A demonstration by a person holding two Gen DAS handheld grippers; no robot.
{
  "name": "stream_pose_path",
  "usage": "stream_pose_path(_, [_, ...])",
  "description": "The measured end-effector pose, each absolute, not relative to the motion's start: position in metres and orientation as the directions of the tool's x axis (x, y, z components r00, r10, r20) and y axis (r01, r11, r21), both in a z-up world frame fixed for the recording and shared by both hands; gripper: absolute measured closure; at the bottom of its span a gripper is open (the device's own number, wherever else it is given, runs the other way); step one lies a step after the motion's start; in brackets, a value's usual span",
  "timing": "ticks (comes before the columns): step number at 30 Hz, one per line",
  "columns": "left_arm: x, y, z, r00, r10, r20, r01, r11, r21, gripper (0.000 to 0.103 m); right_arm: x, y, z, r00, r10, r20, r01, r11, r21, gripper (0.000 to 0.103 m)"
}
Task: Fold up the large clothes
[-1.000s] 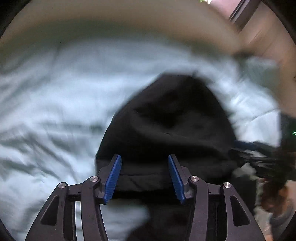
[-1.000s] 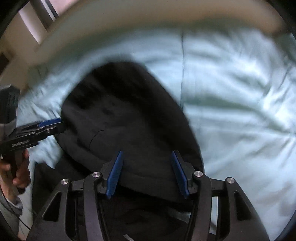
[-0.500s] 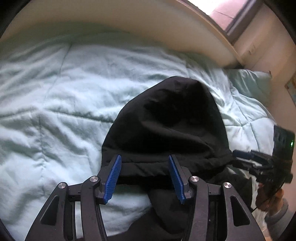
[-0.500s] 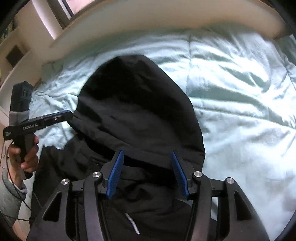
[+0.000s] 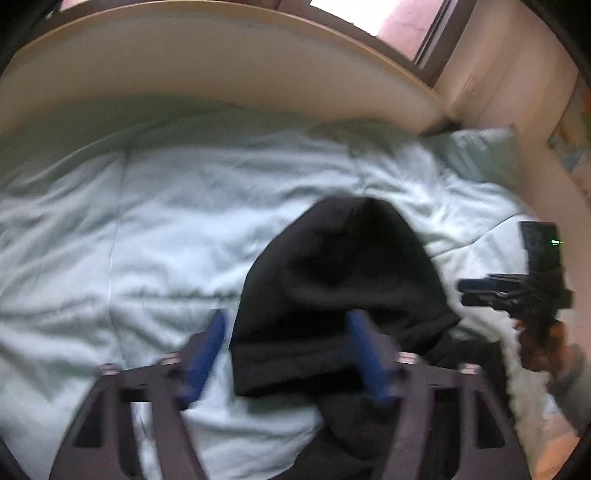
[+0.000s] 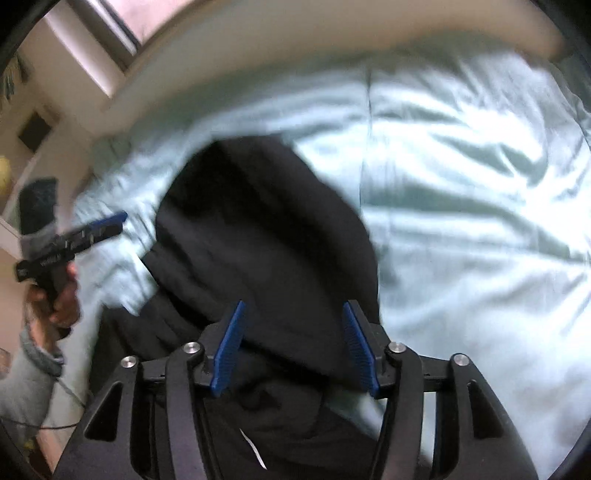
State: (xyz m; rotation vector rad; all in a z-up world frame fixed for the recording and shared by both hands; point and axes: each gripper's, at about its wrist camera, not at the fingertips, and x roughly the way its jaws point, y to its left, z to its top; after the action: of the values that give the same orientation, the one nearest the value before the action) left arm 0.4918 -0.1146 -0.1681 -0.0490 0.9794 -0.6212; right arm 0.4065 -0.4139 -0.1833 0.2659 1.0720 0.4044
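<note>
A black hooded garment lies on a pale green comforter (image 5: 110, 240), its hood (image 5: 343, 273) spread flat and pointing away from me. My left gripper (image 5: 286, 354) hovers above the hood's near edge. Its jaws are opening, and the cloth lies below them, untouched by the blue pads (image 5: 207, 350). In the right wrist view the hood (image 6: 266, 229) fills the middle. My right gripper (image 6: 295, 347) hangs over its lower edge, jaws also opening, pads clear of the cloth. Each gripper shows in the other's view: the right gripper (image 5: 463, 291) and the left gripper (image 6: 120, 221).
A beige padded board (image 5: 221, 74) runs along the far side of the bed under a window (image 5: 369, 18). A pale pillow (image 5: 476, 155) lies at the far right corner. A person's hands (image 6: 59, 302) and grey sleeve (image 6: 26, 373) hold the grippers. The comforter (image 6: 480, 221) stretches wide on the right.
Both grippers have lifted and drawn back from the hood, and their jaws have spread wider. The hood stays flat on the comforter.
</note>
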Motion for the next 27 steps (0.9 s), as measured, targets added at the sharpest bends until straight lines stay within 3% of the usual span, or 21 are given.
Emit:
stream_pose_path(6, [0.548,-0.120,-0.199,0.185,-0.564,-0.805,0.475,0.768,-0.429,0.022,0.475,-0.428,-0.193,0.334,0.505,-0.796,-0.225,0.863,0.453,0.033])
stream_pose_path(12, [0.563,-0.139,-0.234,0.099,-0.603,-0.792,0.459,0.733,-0.501,0.023,0.512,-0.421,-0.228,0.237,0.494,-0.837,-0.259,0.862,0.435,0.032])
stream_pose_path(13, [0.561,-0.143,-0.237,0.103,-0.596,-0.796,0.468,0.736,-0.489,0.030,0.515,-0.415,-0.233,0.228,0.499,-0.836,-0.262,0.858,0.441,0.033])
stream_pose_path(14, [0.557,-0.147,-0.237,0.109,-0.587,-0.802,0.489,0.734,-0.471,0.041,0.516,-0.413,-0.235,0.218,0.504,-0.835,-0.270,0.854,0.445,0.044])
stream_pose_path(15, [0.553,-0.148,-0.236,0.124,-0.570,-0.812,0.506,0.740,-0.443,0.062,0.513,-0.408,-0.234,0.222,0.496,-0.840,-0.284,0.857,0.430,0.067])
stream_pose_path(17, [0.542,-0.150,-0.229,0.158,-0.573,-0.804,0.552,0.726,-0.410,0.077,0.498,-0.399,-0.222,0.261,0.469,-0.844,-0.357,0.859,0.367,0.082])
stream_pose_path(18, [0.533,-0.146,-0.221,0.166,-0.587,-0.792,0.564,0.715,-0.412,0.082,0.491,-0.396,-0.215,0.281,0.463,-0.841,-0.374,0.859,0.349,0.084])
stream_pose_path(27, [0.376,-0.122,-0.117,0.255,-0.620,-0.742,0.714,0.639,-0.288,0.085,0.342,-0.370,-0.114,0.484,0.394,-0.782,-0.467,0.872,0.150,0.084])
